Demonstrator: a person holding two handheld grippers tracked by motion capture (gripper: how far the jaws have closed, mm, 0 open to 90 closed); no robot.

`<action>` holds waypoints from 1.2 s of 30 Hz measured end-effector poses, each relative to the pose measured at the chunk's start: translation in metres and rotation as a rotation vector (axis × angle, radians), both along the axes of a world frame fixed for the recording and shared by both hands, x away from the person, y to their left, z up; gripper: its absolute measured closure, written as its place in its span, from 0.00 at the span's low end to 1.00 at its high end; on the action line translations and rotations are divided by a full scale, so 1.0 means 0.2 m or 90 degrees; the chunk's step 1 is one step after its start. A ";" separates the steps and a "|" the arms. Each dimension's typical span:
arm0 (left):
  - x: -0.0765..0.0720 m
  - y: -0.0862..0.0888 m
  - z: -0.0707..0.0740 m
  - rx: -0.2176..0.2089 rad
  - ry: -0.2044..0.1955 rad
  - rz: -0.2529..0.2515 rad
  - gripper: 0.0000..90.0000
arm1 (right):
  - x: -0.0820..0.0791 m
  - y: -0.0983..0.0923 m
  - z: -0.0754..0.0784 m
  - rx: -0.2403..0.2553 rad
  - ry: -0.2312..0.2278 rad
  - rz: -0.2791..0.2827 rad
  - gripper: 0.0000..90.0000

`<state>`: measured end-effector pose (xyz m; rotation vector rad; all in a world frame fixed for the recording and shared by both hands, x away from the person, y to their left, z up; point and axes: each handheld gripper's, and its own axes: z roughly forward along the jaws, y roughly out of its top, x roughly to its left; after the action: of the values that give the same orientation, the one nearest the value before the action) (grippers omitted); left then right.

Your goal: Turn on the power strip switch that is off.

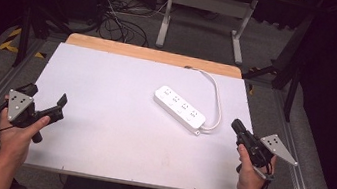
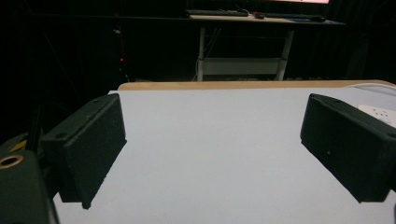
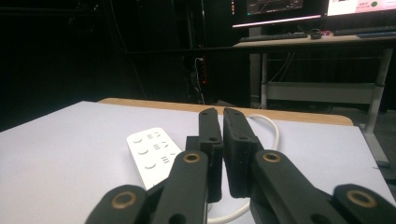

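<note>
The person's left hand (image 1: 16, 132) comes in from the bottom left corner of the high view, forearm angled slightly inward, and holds the left gripper (image 1: 46, 100) at the near left part of the white table top (image 1: 100, 130). Its jaws are spread wide apart and point toward the table's far side and a little to the right; in the left gripper view they stand at either edge with bare white surface between them. The grey plate (image 1: 19, 104) on top of it faces up.

The right hand (image 1: 251, 173) enters from the bottom right, wrist fairly straight, and holds the right gripper (image 1: 238, 126) near the table's right edge. Its jaws are pressed together with nothing between them, pointing up and to the left in the high view, roughly toward the power strip (image 1: 179, 108); whether the tips touch the surface or hover just above it is hard to tell.

The white power strip lies flat a little right of the table's centre, well apart from the left gripper and nearer the right one. Its long axis runs diagonally, from far left to near right. Its white cable (image 1: 217, 99) leaves the near-right end, curls back along the right side and runs to the wooden far edge (image 1: 152, 54) of the table.
</note>
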<state>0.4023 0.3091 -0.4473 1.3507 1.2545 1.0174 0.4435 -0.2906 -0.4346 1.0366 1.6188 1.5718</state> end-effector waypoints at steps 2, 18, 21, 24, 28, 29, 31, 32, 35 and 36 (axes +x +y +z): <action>0.00 0.00 0.00 -0.003 -0.001 0.002 0.08 | 0.00 0.01 0.00 -0.006 0.002 0.001 0.92; 0.00 0.00 0.00 -0.004 0.000 0.001 0.08 | 0.02 -0.02 -0.01 -0.009 -0.004 -0.009 0.58; 0.00 0.00 0.00 -0.004 0.001 0.001 0.08 | 0.03 -0.02 -0.01 -0.002 -0.010 -0.021 0.39; 0.00 0.00 0.00 -0.003 0.000 0.000 0.08 | 0.05 -0.02 -0.02 0.006 0.007 -0.028 0.21; 0.00 0.00 0.00 -0.002 -0.001 -0.001 0.08 | 0.05 -0.02 -0.03 -0.002 0.007 -0.018 0.05; 0.00 0.00 0.00 -0.002 -0.001 0.001 0.08 | 0.05 -0.01 -0.04 -0.004 0.007 -0.015 0.05; 0.00 0.00 0.00 -0.004 -0.001 0.000 0.08 | 0.05 -0.01 -0.04 -0.010 0.012 -0.011 0.04; 0.00 0.00 0.00 -0.005 -0.002 -0.001 0.08 | 0.05 -0.01 -0.05 -0.012 0.015 -0.008 0.04; -0.01 0.00 0.00 -0.002 -0.002 -0.005 0.08 | 0.05 0.00 -0.06 -0.020 0.022 0.004 0.03; -0.01 0.00 0.00 -0.004 -0.003 -0.004 0.08 | 0.05 0.00 -0.07 -0.024 0.025 0.006 0.03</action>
<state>0.3993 0.3084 -0.4470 1.3453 1.2486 1.0115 0.4545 -0.2905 -0.4482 1.0475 1.6766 1.5297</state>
